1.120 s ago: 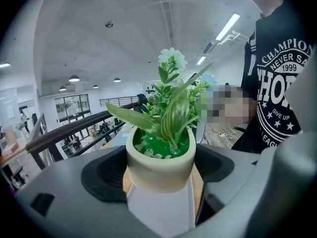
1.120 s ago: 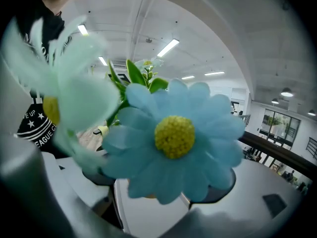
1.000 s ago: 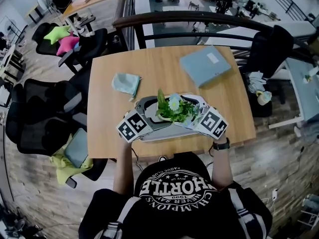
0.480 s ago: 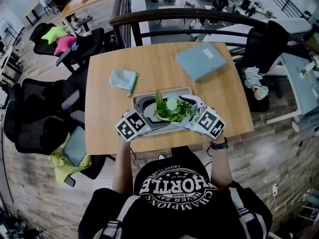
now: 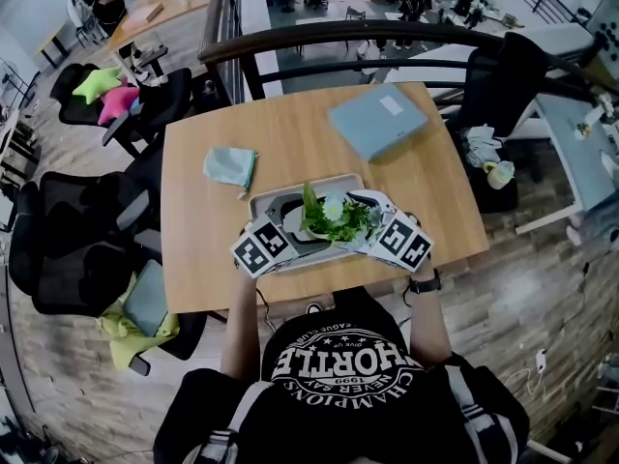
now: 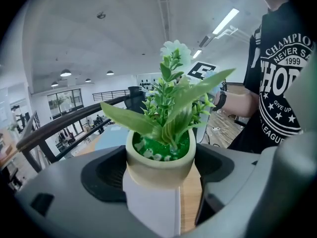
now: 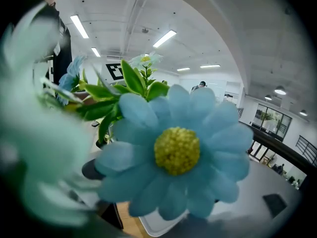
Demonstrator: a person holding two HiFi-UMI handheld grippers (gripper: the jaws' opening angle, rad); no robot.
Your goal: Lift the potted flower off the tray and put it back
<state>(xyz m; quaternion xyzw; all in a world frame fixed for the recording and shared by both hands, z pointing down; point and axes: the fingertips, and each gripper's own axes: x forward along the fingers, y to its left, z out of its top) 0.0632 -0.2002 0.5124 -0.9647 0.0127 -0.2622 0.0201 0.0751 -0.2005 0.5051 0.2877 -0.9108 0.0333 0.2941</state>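
Observation:
The potted flower (image 5: 334,218) has green leaves, pale blue blooms and a cream pot. It is over the white tray (image 5: 305,183) near the wooden table's front edge. My left gripper (image 5: 295,224) flanks it on the left and my right gripper (image 5: 372,222) on the right. In the left gripper view the cream pot (image 6: 159,163) sits between the two grey jaws, pads against its sides, with a white block just under it. In the right gripper view a blue bloom (image 7: 176,152) fills the picture and hides the jaws.
A grey-blue flat box (image 5: 377,121) lies at the table's far right and a pale blue cloth (image 5: 230,167) at the left. Black office chairs (image 5: 87,240) stand left of the table. A dark railing (image 5: 319,39) runs behind it.
Both grippers and the plant have shifted a little together over the tray, and the head camera has moved too. The hold on the pot looks the same.

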